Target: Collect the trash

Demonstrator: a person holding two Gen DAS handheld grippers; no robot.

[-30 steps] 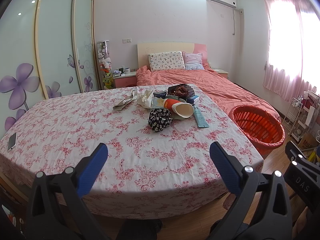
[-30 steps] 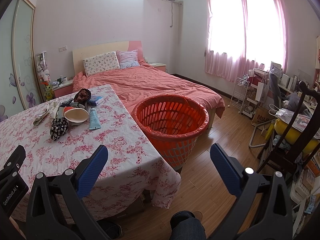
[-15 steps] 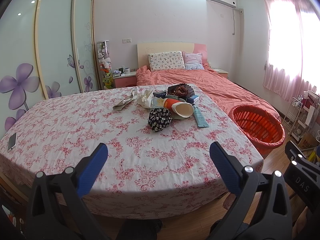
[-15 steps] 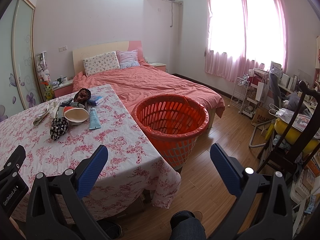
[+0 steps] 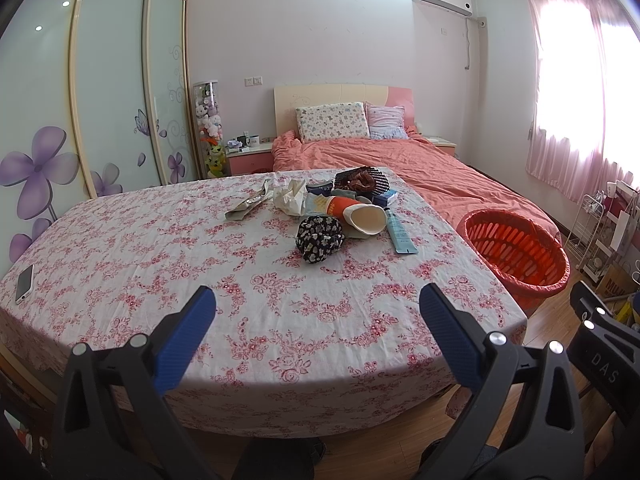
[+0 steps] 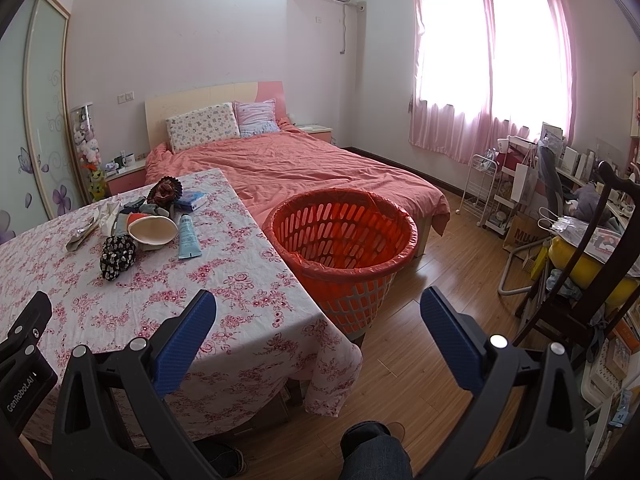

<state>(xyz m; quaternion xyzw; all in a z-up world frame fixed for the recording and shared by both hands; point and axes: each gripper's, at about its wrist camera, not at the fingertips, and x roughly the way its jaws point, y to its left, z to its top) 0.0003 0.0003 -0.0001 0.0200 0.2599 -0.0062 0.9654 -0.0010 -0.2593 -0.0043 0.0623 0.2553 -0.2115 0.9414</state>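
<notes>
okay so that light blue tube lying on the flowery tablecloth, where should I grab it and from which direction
Judging by its pose, grip the light blue tube across its narrow width near mid-body, coming down from above. It lies flat on the tablecloth, cap end toward the paper cup and the pile, flat crimped end toward you. The right gripper, open, is on that side; the tube's right flank is bare cloth.

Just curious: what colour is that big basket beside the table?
Orange-red basket, lined with a matching bag; clearest in the right wrist view.
</notes>
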